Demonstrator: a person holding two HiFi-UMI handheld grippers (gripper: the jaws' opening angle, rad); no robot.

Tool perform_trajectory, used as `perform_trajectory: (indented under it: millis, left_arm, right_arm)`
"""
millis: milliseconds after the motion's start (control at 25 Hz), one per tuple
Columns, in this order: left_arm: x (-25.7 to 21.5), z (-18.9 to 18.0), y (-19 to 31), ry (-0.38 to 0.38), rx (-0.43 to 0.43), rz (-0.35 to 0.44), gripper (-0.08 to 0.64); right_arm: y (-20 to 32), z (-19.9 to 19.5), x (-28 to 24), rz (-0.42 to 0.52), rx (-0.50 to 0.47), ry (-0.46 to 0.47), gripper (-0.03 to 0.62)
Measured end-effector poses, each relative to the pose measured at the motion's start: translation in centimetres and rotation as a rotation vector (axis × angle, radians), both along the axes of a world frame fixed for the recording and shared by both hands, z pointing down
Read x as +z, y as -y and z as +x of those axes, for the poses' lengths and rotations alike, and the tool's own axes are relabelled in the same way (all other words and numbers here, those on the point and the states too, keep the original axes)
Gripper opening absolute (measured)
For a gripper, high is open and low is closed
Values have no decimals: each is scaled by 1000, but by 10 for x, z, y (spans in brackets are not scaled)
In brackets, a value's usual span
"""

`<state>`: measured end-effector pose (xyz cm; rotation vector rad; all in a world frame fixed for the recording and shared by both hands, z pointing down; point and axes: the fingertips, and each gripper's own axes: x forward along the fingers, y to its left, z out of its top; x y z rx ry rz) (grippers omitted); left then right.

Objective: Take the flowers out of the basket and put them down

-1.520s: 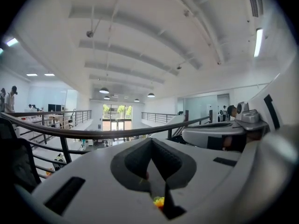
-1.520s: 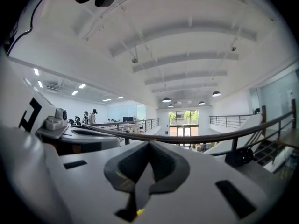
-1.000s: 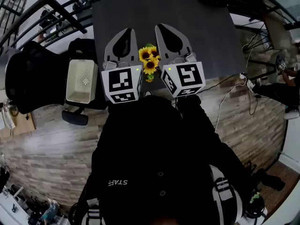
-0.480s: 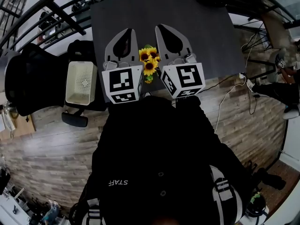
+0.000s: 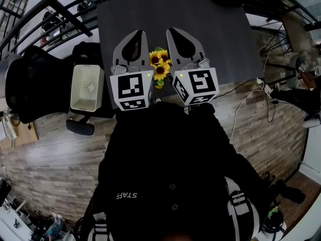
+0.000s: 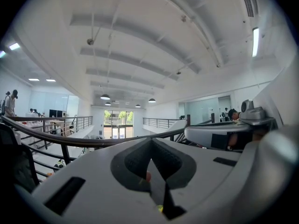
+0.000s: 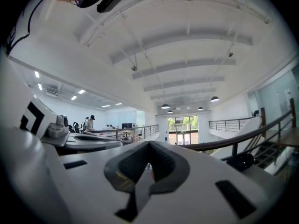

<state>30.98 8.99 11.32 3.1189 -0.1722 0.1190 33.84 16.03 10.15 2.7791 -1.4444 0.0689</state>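
No displacement is noted against the earlier head views: both grippers, the flowers and the basket are found in the same places. Nearest the camera, one marker cube is carried at the rear of each gripper, two in all, the left cube (image 5: 131,90) and the right cube (image 5: 197,85) side by side. Ahead of them, the left gripper (image 5: 133,36) and the right gripper (image 5: 178,34) are held level and roughly parallel over the near part of the table (image 5: 215,29). In each gripper view the jaws are pressed together with nothing pinched between them, and only the open hall and one railing (image 6: 93,141) are seen beyond them. One bunch of flowers (image 5: 160,66) is located between the two grippers and below them, apparently lying on the table; three yellow heads can be counted, and contact with either gripper is not seen. One white basket (image 5: 80,97) is located well apart, on the outer side of the left gripper and off the table edge, next to one black chair (image 5: 35,84). It is judged that the flowers have already been taken out and put down, and that the closed, empty grippers are being kept alongside the bunch as a resting pose.
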Motion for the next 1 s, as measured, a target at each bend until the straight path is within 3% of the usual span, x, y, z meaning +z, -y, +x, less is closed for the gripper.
perform_trajectory:
  millis: [1000]
  left_arm:
    - [20, 9, -22, 44, 51, 16, 2]
  right_arm:
    - [-16, 4, 21, -5, 8, 40, 12]
